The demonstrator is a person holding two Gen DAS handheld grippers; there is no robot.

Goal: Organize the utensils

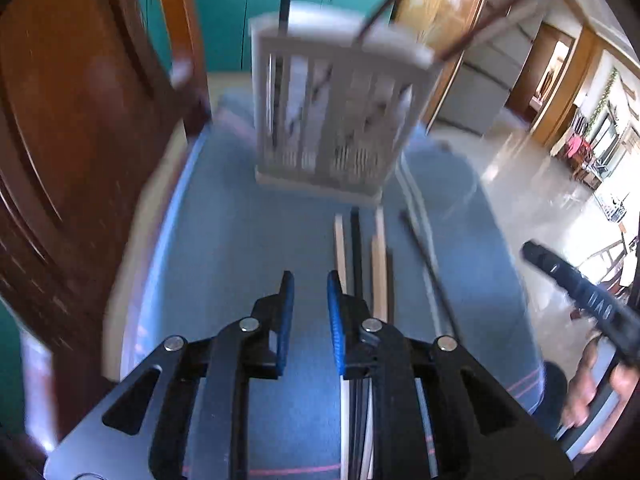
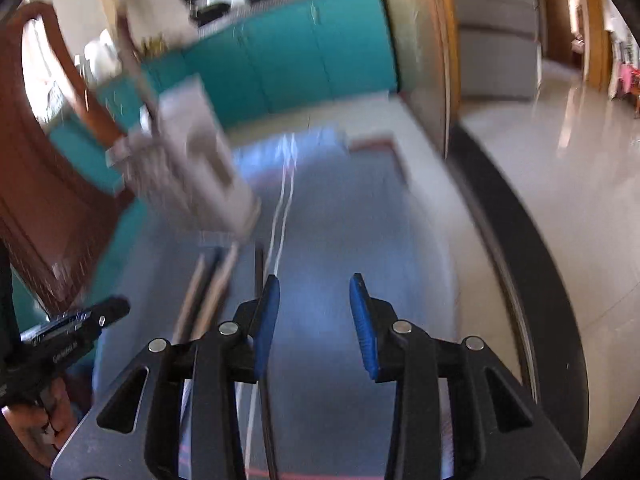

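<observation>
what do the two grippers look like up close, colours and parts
Both the left gripper and right gripper have black angular linkage arms with silver round rivets and ribbed blue finger pads. Bare hand grips a black handle bearing white lettering; no sleeve shows.

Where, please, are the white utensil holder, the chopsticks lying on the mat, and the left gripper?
utensil holder (image 1: 332, 120), left wrist view, on its slatted front wall.
chopsticks (image 1: 378, 268), left wrist view, on the shaft of a pale one lying on the mat.
left gripper (image 1: 311, 308), left wrist view, midway between its blue fingertips.
</observation>
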